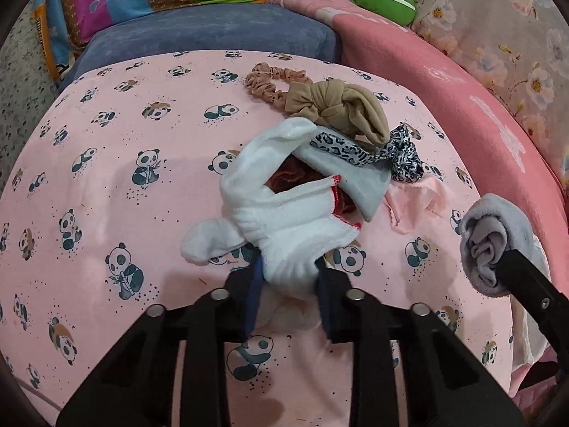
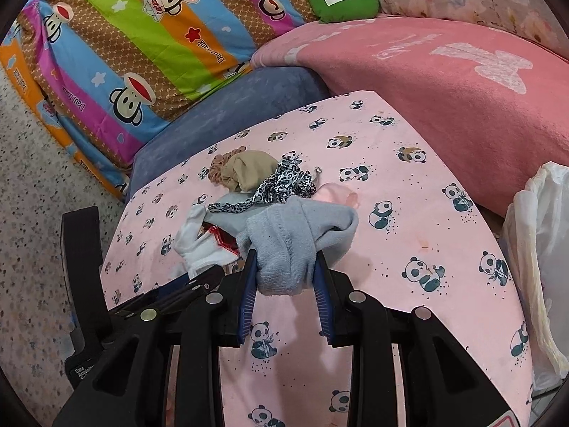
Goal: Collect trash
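A pile of small cloth items lies on the pink panda-print sheet (image 1: pixel 106 185). A white sock (image 1: pixel 284 227) with red stitching sits at the pile's near side, and my left gripper (image 1: pixel 288 270) is shut on its near end. Under and behind it lie a dark red item (image 1: pixel 295 178), a grey cloth (image 1: pixel 355 185), a leopard-print strip (image 1: pixel 373 153), a tan knotted cloth (image 1: pixel 341 114) and a tan scrunchie (image 1: pixel 263 83). My right gripper (image 2: pixel 284 259) is shut on a bunched grey sock (image 2: pixel 291 238), held just right of the pile. The same grey sock (image 1: pixel 490 235) shows at the right of the left wrist view.
A white plastic bag (image 2: pixel 540 249) stands off the sheet's right edge. Behind the sheet are a blue cushion (image 2: pixel 231 114), a striped cartoon pillow (image 2: pixel 142 46), a pink blanket (image 2: pixel 444 82) and a green plush (image 2: pixel 341 0). Speckled floor (image 2: pixel 35 213) lies to the left.
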`<state>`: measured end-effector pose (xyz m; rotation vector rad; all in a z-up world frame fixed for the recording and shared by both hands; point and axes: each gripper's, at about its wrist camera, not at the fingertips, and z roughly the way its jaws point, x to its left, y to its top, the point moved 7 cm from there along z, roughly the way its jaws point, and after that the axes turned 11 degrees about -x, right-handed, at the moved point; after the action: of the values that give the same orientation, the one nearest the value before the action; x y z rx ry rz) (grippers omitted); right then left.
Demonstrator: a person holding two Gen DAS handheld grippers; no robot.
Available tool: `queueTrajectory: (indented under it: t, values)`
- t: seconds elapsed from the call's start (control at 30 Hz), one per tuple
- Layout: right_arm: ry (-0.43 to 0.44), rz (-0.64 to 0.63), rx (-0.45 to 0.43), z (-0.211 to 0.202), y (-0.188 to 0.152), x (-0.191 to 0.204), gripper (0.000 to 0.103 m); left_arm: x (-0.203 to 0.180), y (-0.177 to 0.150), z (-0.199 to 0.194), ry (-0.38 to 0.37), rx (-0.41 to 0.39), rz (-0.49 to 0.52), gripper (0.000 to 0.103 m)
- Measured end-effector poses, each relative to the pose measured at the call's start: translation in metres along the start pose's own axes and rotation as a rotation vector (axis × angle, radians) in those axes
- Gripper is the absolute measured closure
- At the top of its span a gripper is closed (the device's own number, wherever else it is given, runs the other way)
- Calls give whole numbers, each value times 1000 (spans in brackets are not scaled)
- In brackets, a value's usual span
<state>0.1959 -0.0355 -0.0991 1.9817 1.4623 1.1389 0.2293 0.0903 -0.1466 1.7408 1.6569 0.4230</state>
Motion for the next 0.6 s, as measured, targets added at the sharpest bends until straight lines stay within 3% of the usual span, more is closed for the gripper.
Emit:
queueTrajectory:
  t: [0.03, 0.3, 0.6]
  values:
    - [1, 0, 1, 0, 0, 0, 73, 1, -1, -4, -2, -3, -2, 91]
    - [10, 16, -15, -20, 3, -3, 73, -17, 2, -47, -20, -66, 37, 93]
    - [-39, 30, -93, -65, 17, -39, 73, -90, 6, -74, -106, -107, 142, 93]
